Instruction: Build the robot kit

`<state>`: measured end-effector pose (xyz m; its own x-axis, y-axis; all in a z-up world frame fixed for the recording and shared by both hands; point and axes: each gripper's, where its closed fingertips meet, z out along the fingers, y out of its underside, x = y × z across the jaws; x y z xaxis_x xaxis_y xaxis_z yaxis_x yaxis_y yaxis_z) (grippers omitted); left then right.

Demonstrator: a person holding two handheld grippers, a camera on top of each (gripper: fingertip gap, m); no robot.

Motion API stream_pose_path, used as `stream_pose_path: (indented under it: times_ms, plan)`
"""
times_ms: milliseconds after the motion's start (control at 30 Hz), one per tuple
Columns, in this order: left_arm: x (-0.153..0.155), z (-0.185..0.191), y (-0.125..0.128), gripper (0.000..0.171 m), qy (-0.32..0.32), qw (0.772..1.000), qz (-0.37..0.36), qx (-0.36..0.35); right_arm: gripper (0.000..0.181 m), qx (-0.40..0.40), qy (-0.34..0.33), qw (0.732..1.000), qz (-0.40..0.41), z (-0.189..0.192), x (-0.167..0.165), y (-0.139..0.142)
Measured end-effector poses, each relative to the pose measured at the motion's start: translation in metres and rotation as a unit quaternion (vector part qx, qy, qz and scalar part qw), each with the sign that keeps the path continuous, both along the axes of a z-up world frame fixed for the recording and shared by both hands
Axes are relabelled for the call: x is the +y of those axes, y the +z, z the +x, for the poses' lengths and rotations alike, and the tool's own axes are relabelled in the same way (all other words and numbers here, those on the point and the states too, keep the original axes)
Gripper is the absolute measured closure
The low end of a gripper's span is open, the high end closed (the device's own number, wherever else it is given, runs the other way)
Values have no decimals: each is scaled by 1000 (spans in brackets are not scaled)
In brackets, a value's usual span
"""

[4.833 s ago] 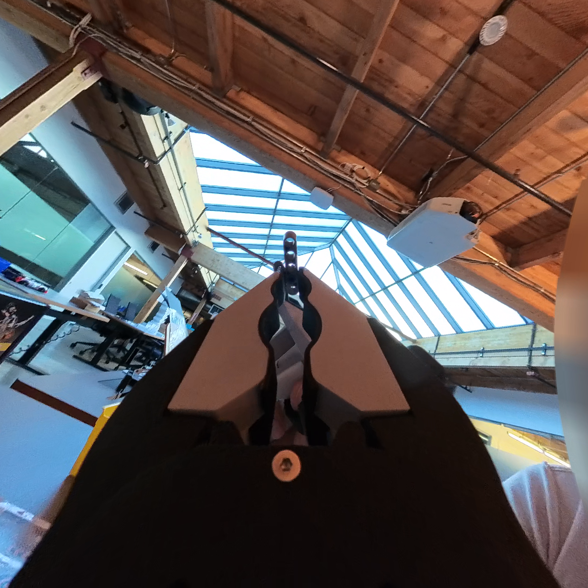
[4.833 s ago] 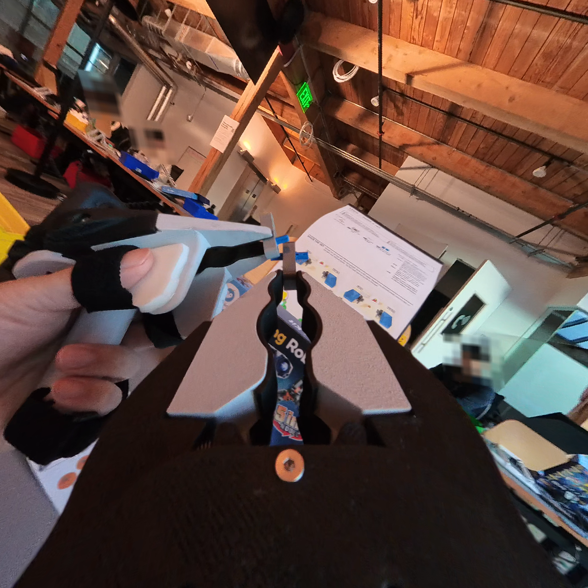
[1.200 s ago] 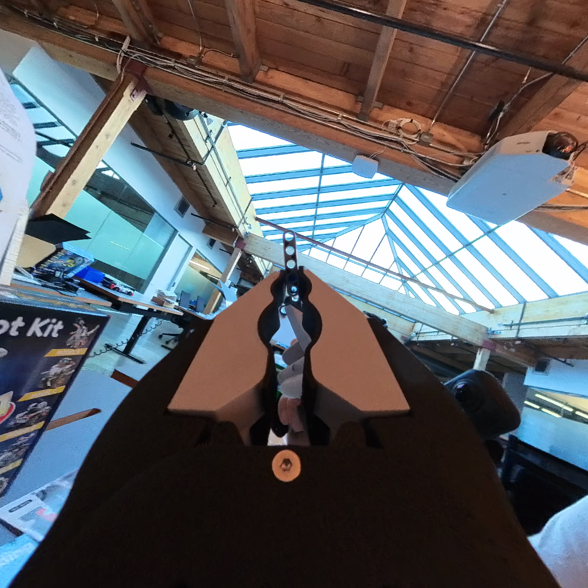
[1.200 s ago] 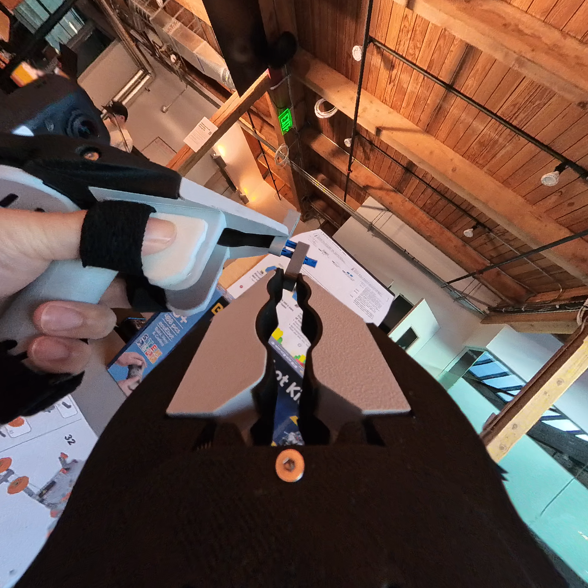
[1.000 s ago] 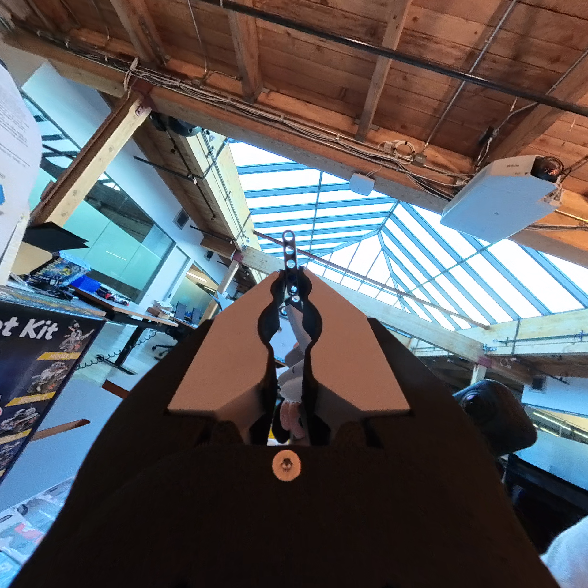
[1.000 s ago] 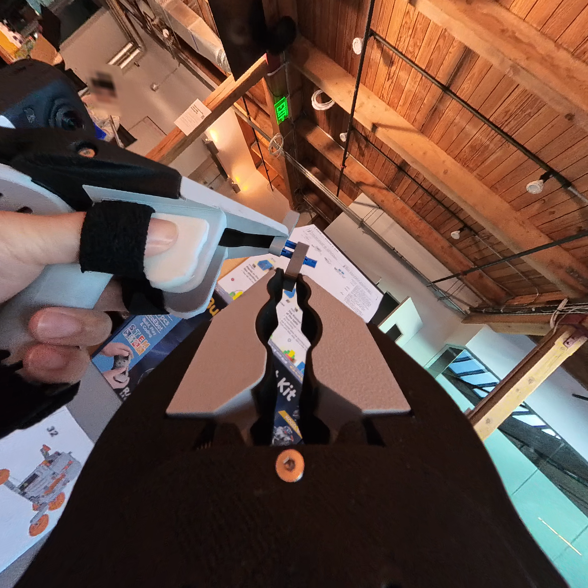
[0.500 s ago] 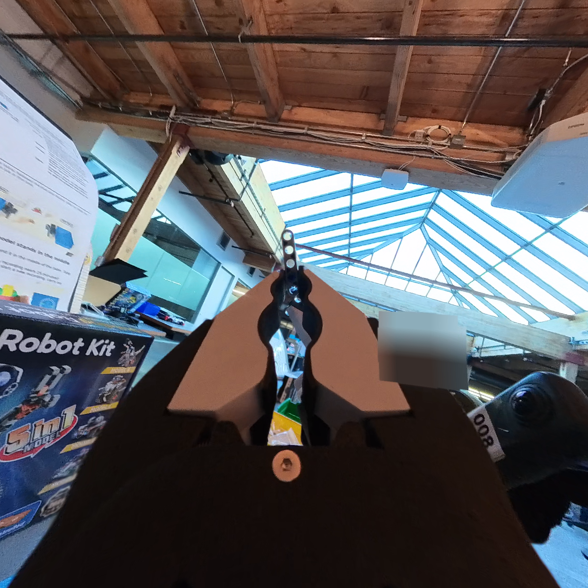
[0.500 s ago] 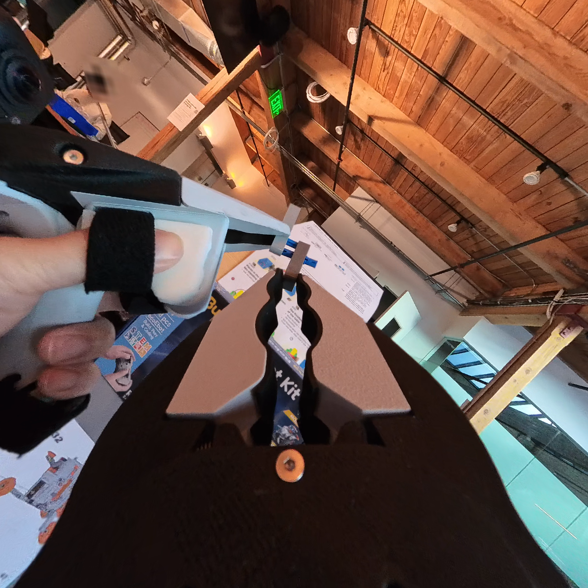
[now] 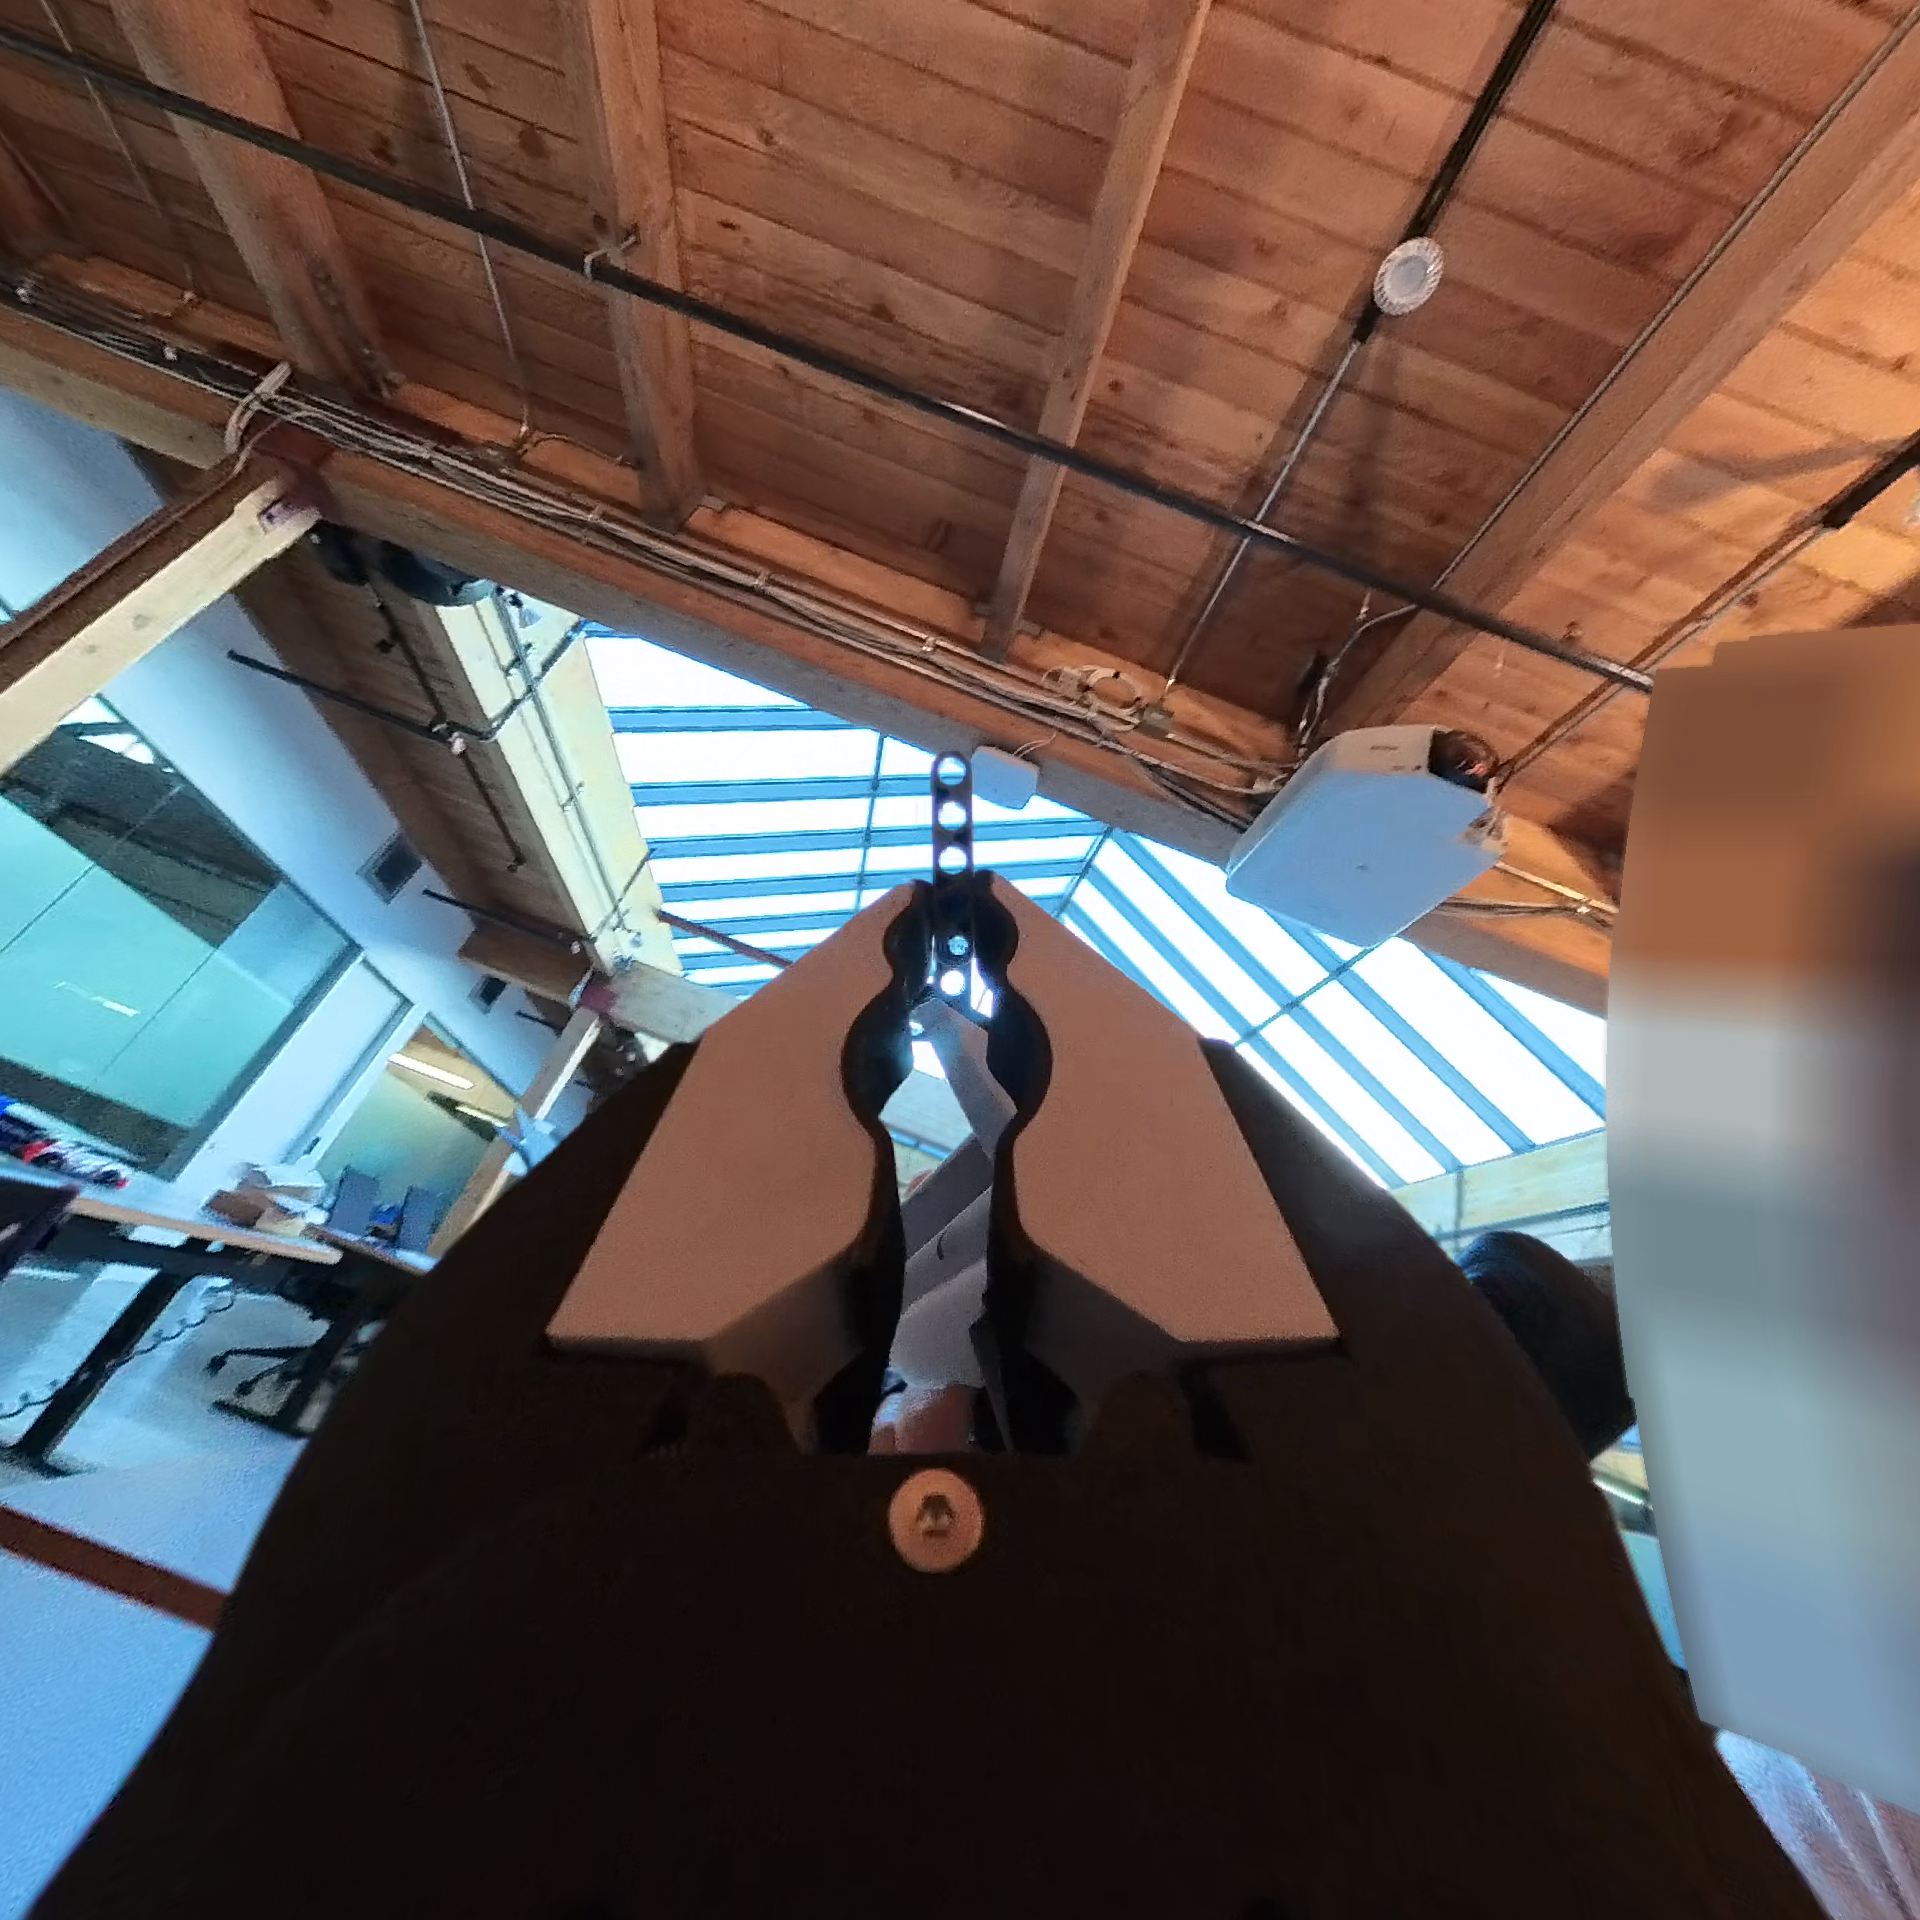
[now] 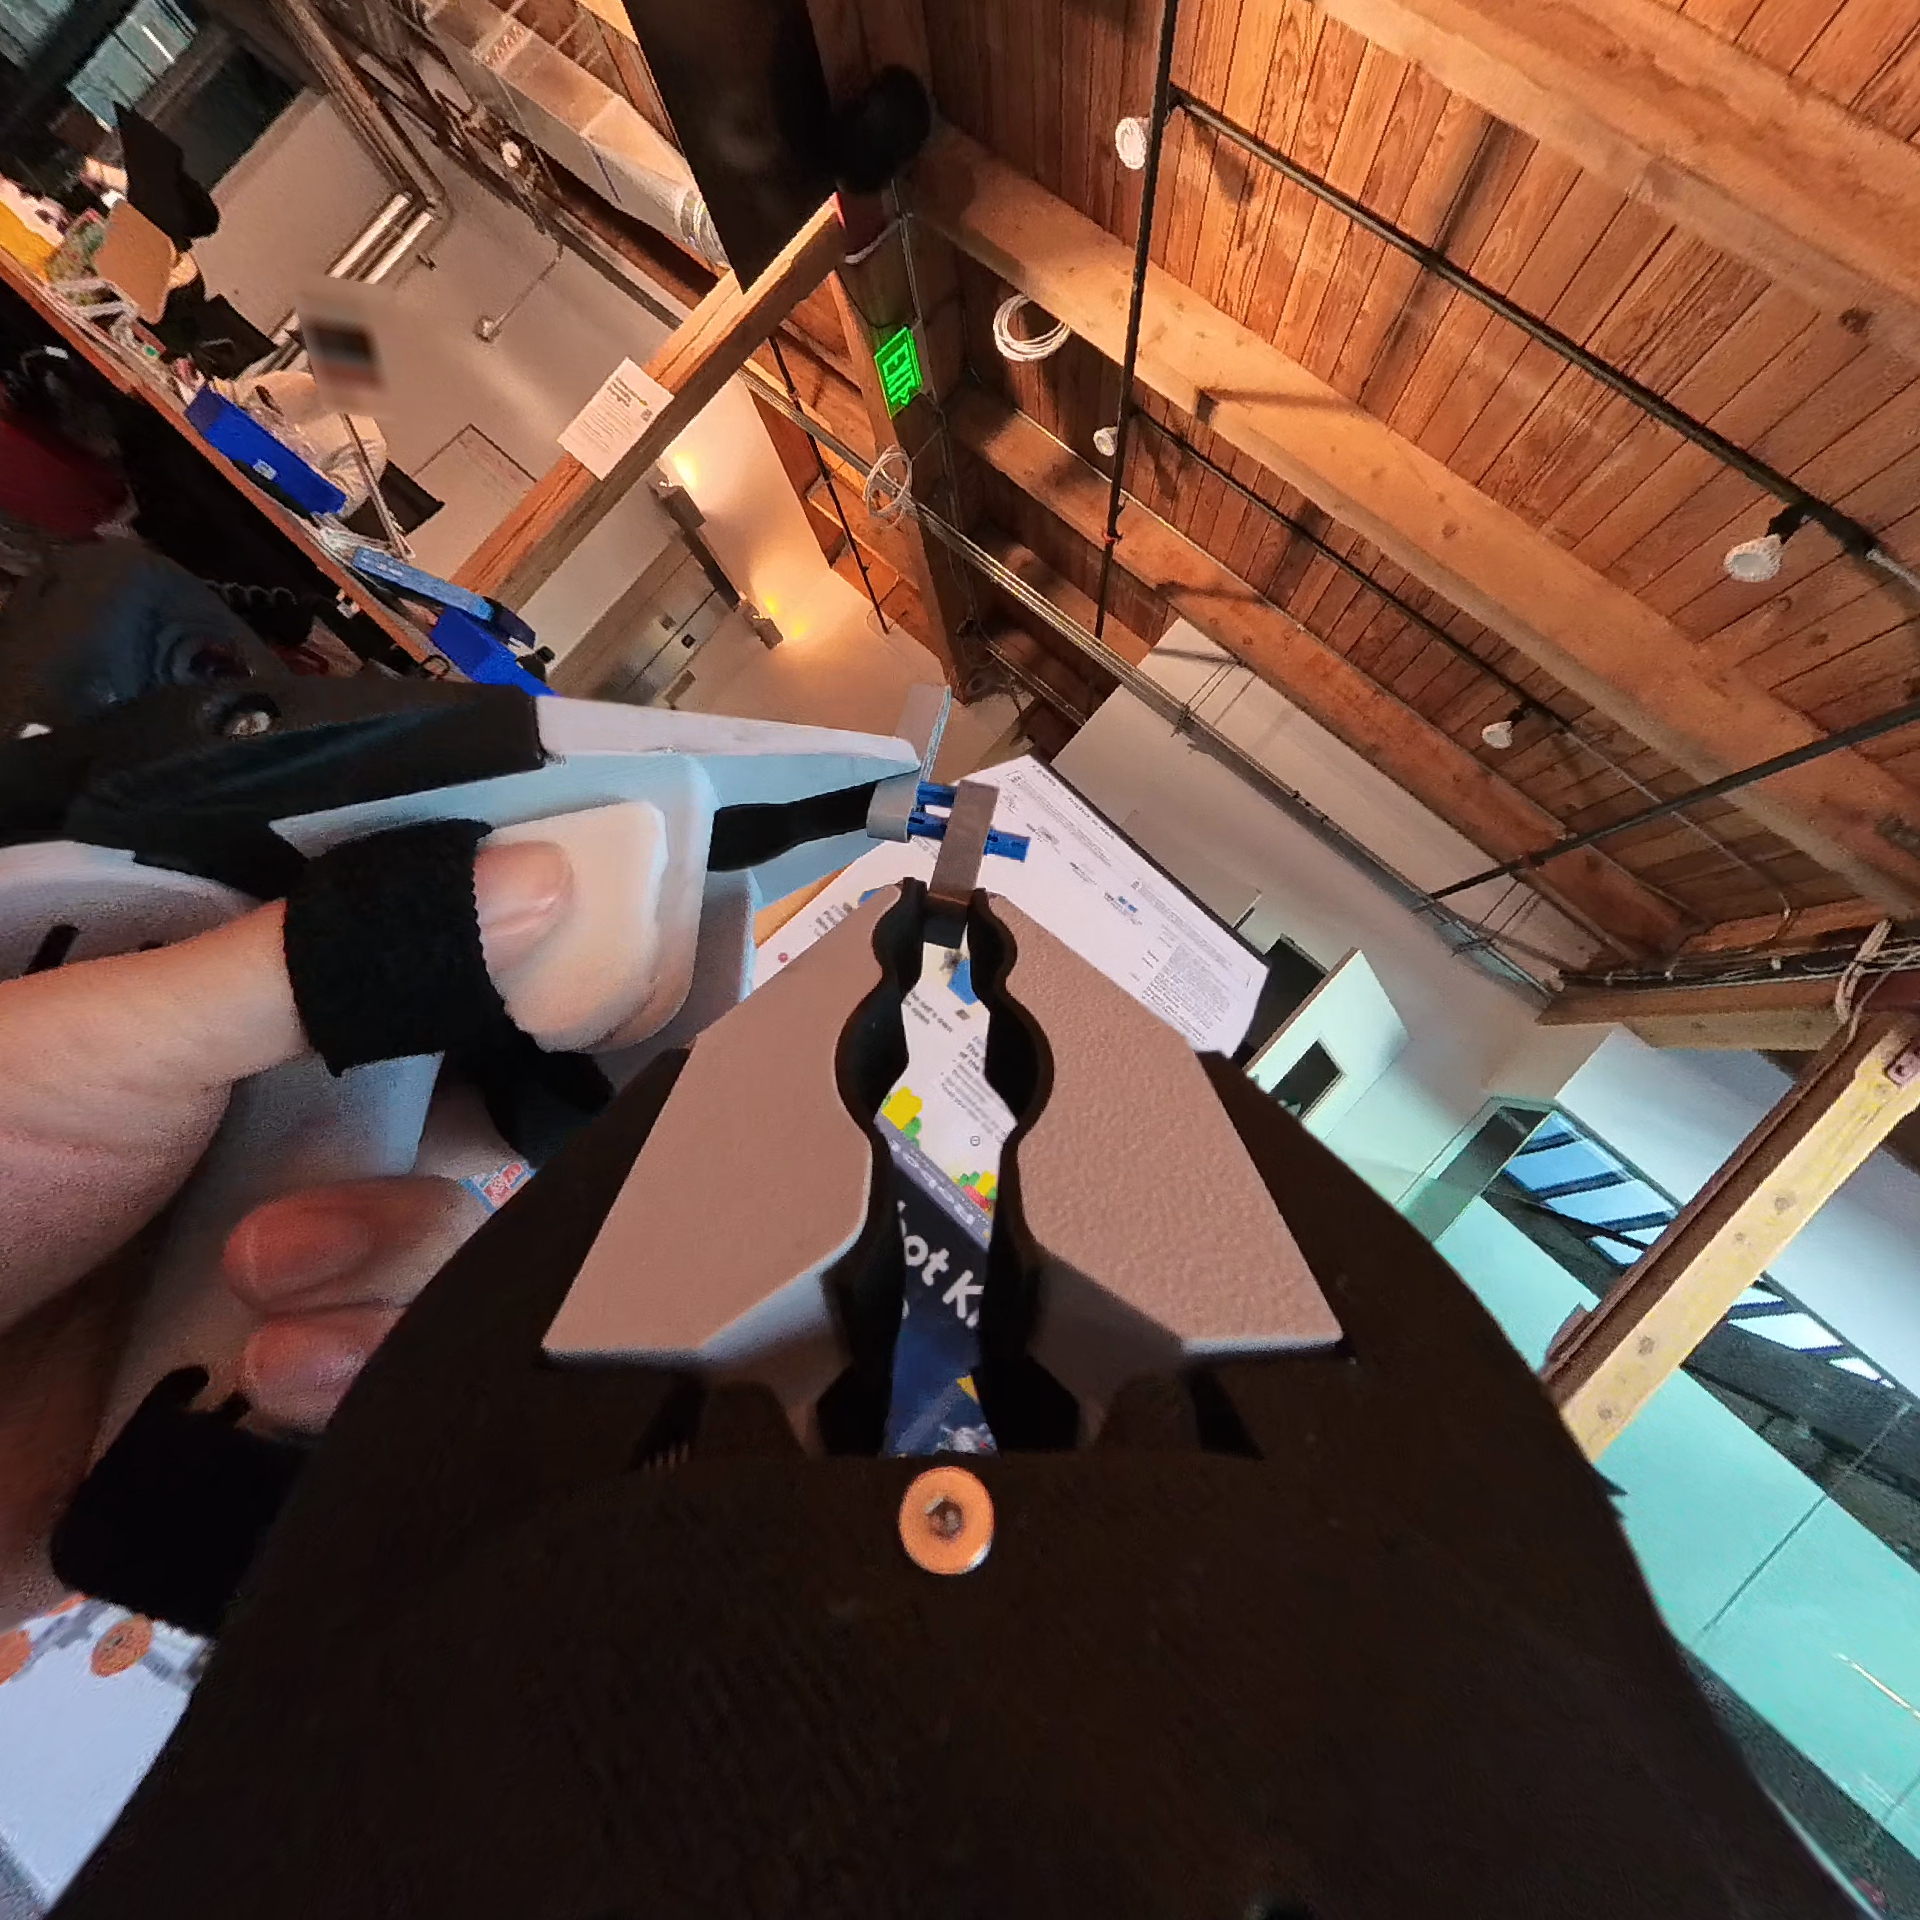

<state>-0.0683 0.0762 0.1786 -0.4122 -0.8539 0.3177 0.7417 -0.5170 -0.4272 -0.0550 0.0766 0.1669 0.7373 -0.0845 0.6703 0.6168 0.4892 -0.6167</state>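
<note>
Each tool [image 9: 951, 914] has a black body, two pale grey wedge fingers [image 10: 1143, 1164] and a silver screw [image 10: 943, 1522]; a black strap [image 10: 384, 945] wraps the hand [image 10: 156, 1132]

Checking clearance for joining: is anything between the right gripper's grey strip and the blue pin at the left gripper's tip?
Nothing visible. The blue pin, on the perforated beam in the left gripper, crosses the grey strip in the right gripper, blue showing either side.

To the lower left of the left gripper [image 9: 951, 894], a wooden desk [image 9: 208, 1242] on black legs is seen, with boxes [image 9: 255, 1205] laid on it. Chairs [image 9: 312, 1340] are stood on the pale floor [image 9: 125, 1455]. Up and left of the right gripper [image 10: 940, 894], blue bins [image 10: 260, 447] are set on a long bench [image 10: 332, 577].
</note>
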Motion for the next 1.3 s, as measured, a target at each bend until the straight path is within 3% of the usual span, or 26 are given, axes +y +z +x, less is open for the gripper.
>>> stream_pose_path:
  times_ms: [133, 533, 733, 933, 1300]
  plan:
    - [-1, -1, 1, 167, -11, 1000, -1, -6, 176, -23, -23, 999, 7, -1, -1, 1]
    - [2, 3, -2, 167, 83, 995, 10, 49, 176, -57, -33, 998, 21, 1, 3, -3]
    - [2, 4, -1, 167, 47, 998, -1, 42, 176, -55, -44, 997, 22, 1, 4, -2]
    - [-3, -3, 4, 167, -19, 1000, -4, -20, 175, -75, -65, 994, 52, -5, -3, 5]
    - [-3, 1, 3, 167, 7, 1000, 12, 8, 175, -80, -65, 993, 49, -1, -2, 5]
